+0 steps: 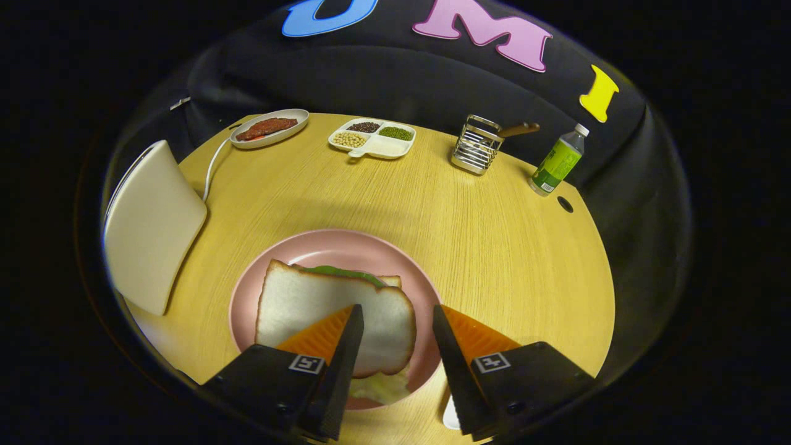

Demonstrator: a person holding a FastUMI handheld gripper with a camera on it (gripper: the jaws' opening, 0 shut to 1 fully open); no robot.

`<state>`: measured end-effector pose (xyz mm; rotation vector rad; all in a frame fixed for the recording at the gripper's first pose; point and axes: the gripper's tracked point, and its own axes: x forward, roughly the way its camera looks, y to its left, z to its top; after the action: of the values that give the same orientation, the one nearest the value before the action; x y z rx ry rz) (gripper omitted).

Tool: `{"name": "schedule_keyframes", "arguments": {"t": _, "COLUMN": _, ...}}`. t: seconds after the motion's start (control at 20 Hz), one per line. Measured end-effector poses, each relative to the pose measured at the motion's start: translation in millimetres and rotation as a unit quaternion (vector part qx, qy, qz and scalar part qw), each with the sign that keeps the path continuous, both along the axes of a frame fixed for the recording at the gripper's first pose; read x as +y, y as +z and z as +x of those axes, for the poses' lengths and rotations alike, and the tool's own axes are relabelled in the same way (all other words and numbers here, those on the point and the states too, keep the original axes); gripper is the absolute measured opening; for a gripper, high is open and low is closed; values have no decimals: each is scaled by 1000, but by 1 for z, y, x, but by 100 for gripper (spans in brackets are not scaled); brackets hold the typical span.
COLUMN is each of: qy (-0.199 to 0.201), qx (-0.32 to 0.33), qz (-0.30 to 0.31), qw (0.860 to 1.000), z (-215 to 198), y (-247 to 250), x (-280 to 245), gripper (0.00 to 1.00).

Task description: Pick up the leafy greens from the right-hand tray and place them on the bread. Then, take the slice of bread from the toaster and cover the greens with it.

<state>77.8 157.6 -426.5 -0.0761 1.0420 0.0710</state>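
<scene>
1. Worktop (pixel 494 247): round, light wood grain; carries all items.
2. Toaster (pixel 151 225): pale, far left w/ cord trailing to far edge; beside the plate, so prob. short carry for the bread.
3. Pink plate (pixel 346 244): near centre, just ahead of fingers; holds the sandwich stack.
4. Top bread slice (pixel 309 303): white, tan crust, lying flat over the greens, tilted a bit; looks placed as cover.
5. Hand-held gripper (pixel 395 337): fingers spread, nothing pinched; hovers over near edge of slice, appears released.
6. Leafy greens (pixel 343 272): dark green strip peeking at far edge of slice; pale leaf shows at near edge.
7. Far items, unused: red-food tray (pixel 269 128), divided dish (pixel 374 137), wire rack (pixel 479 151), green bottle (pixel 559 162).
</scene>
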Motion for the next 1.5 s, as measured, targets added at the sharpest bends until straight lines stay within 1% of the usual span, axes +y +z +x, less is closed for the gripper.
{"name": "schedule_keyframes", "arguments": {"t": 0.1, "qy": 2, "qx": 0, "qz": -4, "qw": 1000, "z": 1, "y": 2, "x": -5, "gripper": 85}}
{"name": "schedule_keyframes", "arguments": {"t": 0.2, "qy": -6, "qx": -3, "qz": 9, "qw": 1000, "z": 1, "y": 6, "x": -6, "gripper": 97}}
{"name": "schedule_keyframes", "arguments": {"t": 0.35, "qy": -16, "qx": -14, "qz": 11, "qw": 1000, "z": -1, "y": 15, "x": -16, "gripper": 99}}
{"name": "schedule_keyframes", "arguments": {"t": 0.5, "qy": -20, "qx": -31, "qz": 25, "qw": 999, "z": -7, "y": 37, "x": -16, "gripper": 99}}
{"name": "schedule_keyframes", "arguments": {"t": 0.65, "qy": -13, "qx": -69, "qz": 48, "qw": 996, "z": -10, "y": 76, "x": -8, "gripper": 99}}
{"name": "schedule_keyframes", "arguments": {"t": 0.8, "qy": 11, "qx": -120, "qz": 63, "qw": 991, "z": -11, "y": 130, "x": 1, "gripper": 99}}
{"name": "schedule_keyframes", "arguments": {"t": 0.95, "qy": 27, "qx": -184, "qz": 80, "qw": 979, "z": -12, "y": 193, "x": 10, "gripper": 98}}
{"name": "schedule_keyframes", "arguments": {"t": 1.1, "qy": 27, "qx": -245, "qz": 97, "qw": 964, "z": -15, "y": 254, "x": 14, "gripper": 99}}
{"name": "schedule_keyframes", "arguments": {"t": 1.25, "qy": 26, "qx": -302, "qz": 100, "qw": 948, "z": -22, "y": 306, "x": 10, "gripper": 98}}
{"name": "schedule_keyframes", "arguments": {"t": 1.4, "qy": 26, "qx": -353, "qz": 92, "qw": 931, "z": -33, "y": 339, "x": 2, "gripper": 98}}
{"name": "schedule_keyframes", "arguments": {"t": 1.5, "qy": 23, "qx": -376, "qz": 92, "qw": 922, "z": -45, "y": 350, "x": 1, "gripper": 98}}
